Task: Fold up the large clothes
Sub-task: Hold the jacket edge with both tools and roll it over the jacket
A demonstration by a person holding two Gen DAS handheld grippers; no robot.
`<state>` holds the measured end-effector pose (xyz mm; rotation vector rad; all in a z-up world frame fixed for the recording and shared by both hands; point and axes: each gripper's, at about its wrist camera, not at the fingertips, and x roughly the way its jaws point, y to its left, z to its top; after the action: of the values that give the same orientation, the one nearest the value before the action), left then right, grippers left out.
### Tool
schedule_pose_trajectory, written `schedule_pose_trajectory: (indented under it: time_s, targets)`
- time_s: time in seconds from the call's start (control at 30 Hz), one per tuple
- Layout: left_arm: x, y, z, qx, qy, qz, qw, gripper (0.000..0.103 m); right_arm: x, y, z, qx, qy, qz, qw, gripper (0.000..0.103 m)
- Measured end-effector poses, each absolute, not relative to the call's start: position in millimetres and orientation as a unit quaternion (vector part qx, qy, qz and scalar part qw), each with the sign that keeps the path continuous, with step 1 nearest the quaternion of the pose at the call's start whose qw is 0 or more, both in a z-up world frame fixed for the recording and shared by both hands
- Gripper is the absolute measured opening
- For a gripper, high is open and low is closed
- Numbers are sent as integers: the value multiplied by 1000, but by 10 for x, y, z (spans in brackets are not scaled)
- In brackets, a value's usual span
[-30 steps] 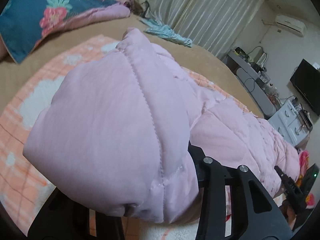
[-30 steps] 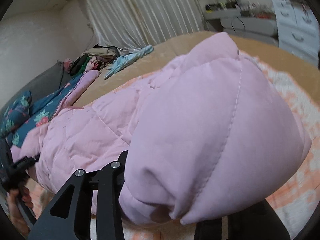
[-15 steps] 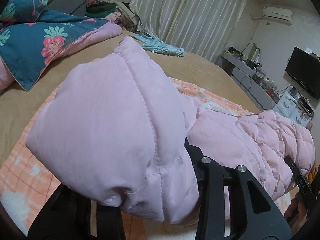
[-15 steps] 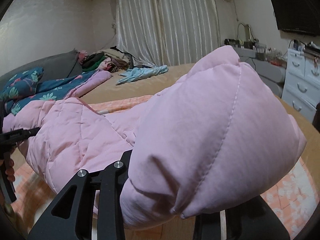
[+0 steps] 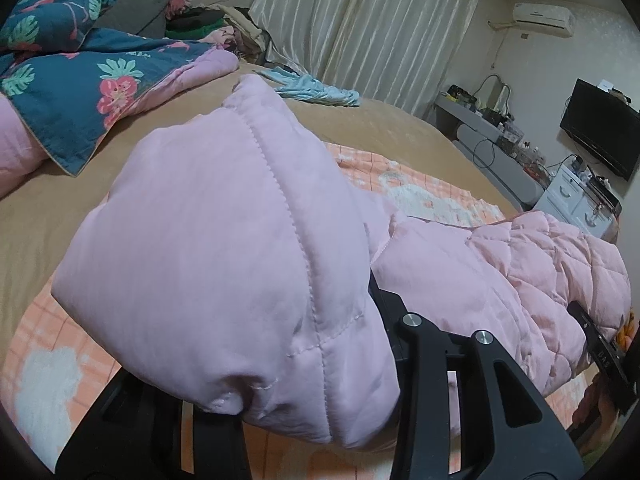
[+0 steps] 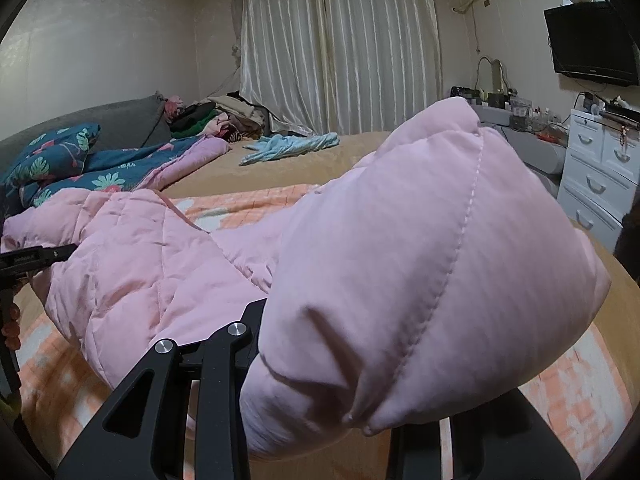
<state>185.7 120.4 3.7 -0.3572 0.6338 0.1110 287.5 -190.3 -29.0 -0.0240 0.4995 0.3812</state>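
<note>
A pale pink padded jacket point(image 5: 224, 240) is lifted over the bed. In the left wrist view one puffy end bulges over my left gripper point(image 5: 276, 376), whose jaws are shut on it with the fingertips hidden in fabric. The quilted body stretches right to my right gripper point(image 5: 592, 340). In the right wrist view another puffy end of the jacket point(image 6: 420, 260) covers my right gripper point(image 6: 360, 360), also shut on it. My left gripper point(image 6: 40, 258) grips the far left edge, with a hand point(image 6: 10, 328) below it.
An orange checked blanket point(image 5: 420, 192) lies under the jacket on a tan sheet point(image 5: 380, 128). A floral quilt point(image 5: 80, 92), a light blue garment point(image 5: 316, 90) and a clothes pile point(image 6: 216, 116) sit farther back. White drawers point(image 6: 600, 176) stand right of the bed.
Both grippers have risen and swung across with the jacket still gripped. The jacket now hangs higher off the blanket, and more of the room shows behind it.
</note>
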Motion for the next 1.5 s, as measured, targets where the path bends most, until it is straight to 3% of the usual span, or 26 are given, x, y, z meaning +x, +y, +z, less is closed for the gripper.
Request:
schedule_pose_trajectory:
  time_s: [0.97,1.27,1.4,1.5]
  targets:
    - [1175,1109,-186,-158,346,59,923,31,2297,-2232,-530,49,313,178,931,32]
    - [1087,1132,-416,-163,362,63,915,36,2350,-2365,-777,117,374,159,906,43]
    - [1053,1108,-467,-162,361,65,916,38,2410,-2469,-899,165,399,150,889,54]
    - [1034,1128,-515,-170,363,65,914,41,2449,-2552,-1013,201,418,137,875,68]
